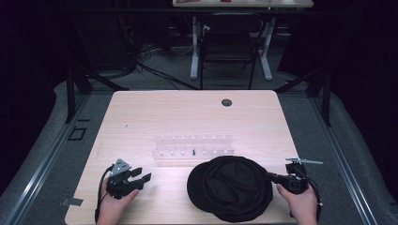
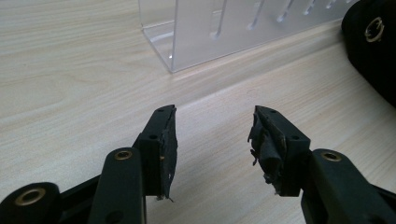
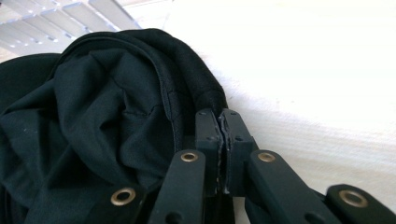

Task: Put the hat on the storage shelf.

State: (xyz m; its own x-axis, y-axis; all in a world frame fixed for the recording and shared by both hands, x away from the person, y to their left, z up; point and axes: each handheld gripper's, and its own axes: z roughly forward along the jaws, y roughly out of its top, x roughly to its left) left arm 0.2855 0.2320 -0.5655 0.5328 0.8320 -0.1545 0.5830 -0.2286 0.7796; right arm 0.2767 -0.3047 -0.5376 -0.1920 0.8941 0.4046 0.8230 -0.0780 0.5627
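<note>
Black cap (image 1: 231, 187) lies near on the tabletop (image 1: 141, 117); right hand-held gripper (image 3: 219, 122) clenched on its rim; left hand-held gripper (image 2: 212, 133) released, empty, near clear rack (image 1: 192, 146).

Dark room, grey carpeted floor (image 1: 155, 70), black chair (image 1: 228, 49) behind, white-legged desk (image 1: 234, 3), cables (image 1: 141, 56) on floor

Black cap (image 1: 231, 187) on a pale wood-grain table (image 1: 141, 117); clear acrylic rack (image 1: 192, 146); black grippers with brass-coloured rivets.
</note>
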